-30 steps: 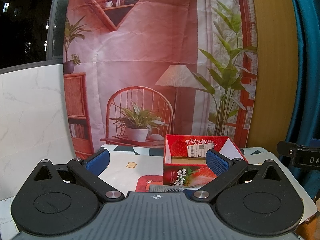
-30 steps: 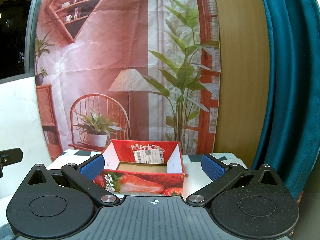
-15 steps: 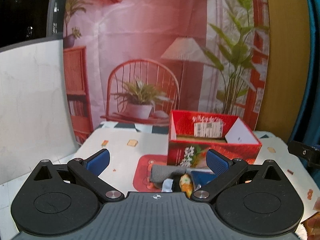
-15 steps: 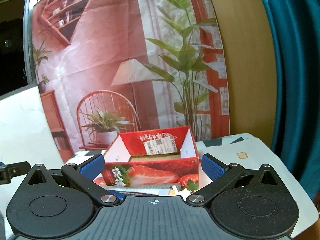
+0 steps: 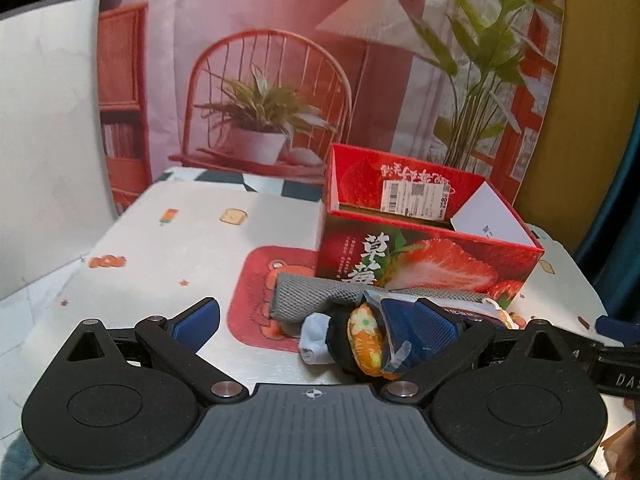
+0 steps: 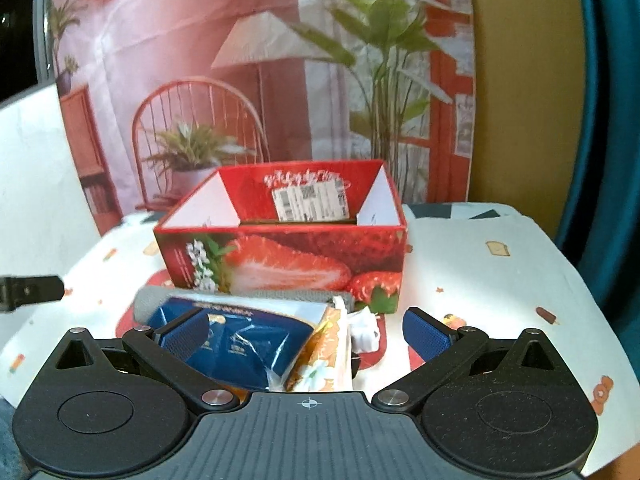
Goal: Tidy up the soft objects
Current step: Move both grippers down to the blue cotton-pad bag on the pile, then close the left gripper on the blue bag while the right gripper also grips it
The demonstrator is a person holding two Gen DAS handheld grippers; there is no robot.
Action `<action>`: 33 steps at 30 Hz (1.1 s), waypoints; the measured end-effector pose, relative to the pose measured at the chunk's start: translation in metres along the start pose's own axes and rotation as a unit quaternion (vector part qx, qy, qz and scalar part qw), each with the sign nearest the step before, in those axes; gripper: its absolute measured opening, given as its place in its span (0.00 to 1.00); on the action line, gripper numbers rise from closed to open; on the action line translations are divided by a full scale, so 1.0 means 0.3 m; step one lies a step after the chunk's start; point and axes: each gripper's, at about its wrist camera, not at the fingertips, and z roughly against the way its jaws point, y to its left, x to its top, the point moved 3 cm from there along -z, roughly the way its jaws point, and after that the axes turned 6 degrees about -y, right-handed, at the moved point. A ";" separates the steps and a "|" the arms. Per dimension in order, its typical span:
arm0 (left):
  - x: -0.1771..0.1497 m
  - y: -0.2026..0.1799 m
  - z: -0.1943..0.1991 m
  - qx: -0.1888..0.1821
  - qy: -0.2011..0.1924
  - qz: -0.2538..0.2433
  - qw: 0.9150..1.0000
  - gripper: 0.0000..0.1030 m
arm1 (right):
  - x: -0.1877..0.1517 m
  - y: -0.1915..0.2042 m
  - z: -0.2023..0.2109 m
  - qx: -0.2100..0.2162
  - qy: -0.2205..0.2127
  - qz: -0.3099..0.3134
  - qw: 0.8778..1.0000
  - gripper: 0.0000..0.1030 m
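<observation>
A red strawberry-print box (image 5: 424,236) (image 6: 280,256) stands open-topped on the table, and what shows of its inside is bare. In front of it lies a pile of soft things: a grey cloth (image 5: 308,294) (image 6: 280,295), a blue plastic packet (image 5: 394,320) (image 6: 244,344), an orange flowered pouch (image 5: 364,336) (image 6: 324,360) and a pale sock-like piece (image 5: 314,336). My left gripper (image 5: 316,320) is open above the pile's left side. My right gripper (image 6: 308,334) is open over the packet and pouch. Neither holds anything.
The table wears a white cloth with small food prints (image 5: 180,252) and a red mat (image 5: 256,292) under the pile. A printed backdrop (image 5: 280,60) hangs behind. A white panel (image 5: 48,140) stands left, a teal curtain (image 6: 612,120) right. The other gripper's black body (image 5: 616,364) shows at right.
Both views have tilted down and come closer to the table. The pile of soft things in front of the box, hidden a second ago, now lies between the fingers. Both grippers stay open.
</observation>
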 end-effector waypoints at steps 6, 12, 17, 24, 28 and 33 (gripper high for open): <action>-0.029 -0.050 -0.064 -0.003 0.023 -0.028 0.999 1.00 | -0.023 -0.032 -0.074 0.020 0.033 -0.012 0.999 1.00; -0.023 -0.054 -0.099 -0.013 0.035 -0.028 0.999 0.97 | -0.038 -0.053 -0.137 0.021 0.051 -0.021 0.998 0.94; -0.016 -0.073 -0.131 -0.032 0.045 -0.024 0.998 0.88 | -0.036 -0.057 -0.164 0.027 0.063 -0.022 0.997 0.83; -0.017 -0.102 -0.175 -0.068 0.069 -0.021 0.995 0.75 | -0.038 -0.057 -0.184 0.043 0.076 -0.026 0.996 0.70; -0.020 -0.116 -0.202 -0.085 0.083 -0.012 0.993 0.73 | -0.044 -0.059 -0.196 0.055 0.082 -0.036 0.995 0.66; -0.037 -0.127 -0.253 -0.110 0.112 0.006 0.988 0.72 | -0.044 -0.053 -0.216 0.066 0.086 -0.037 0.993 0.63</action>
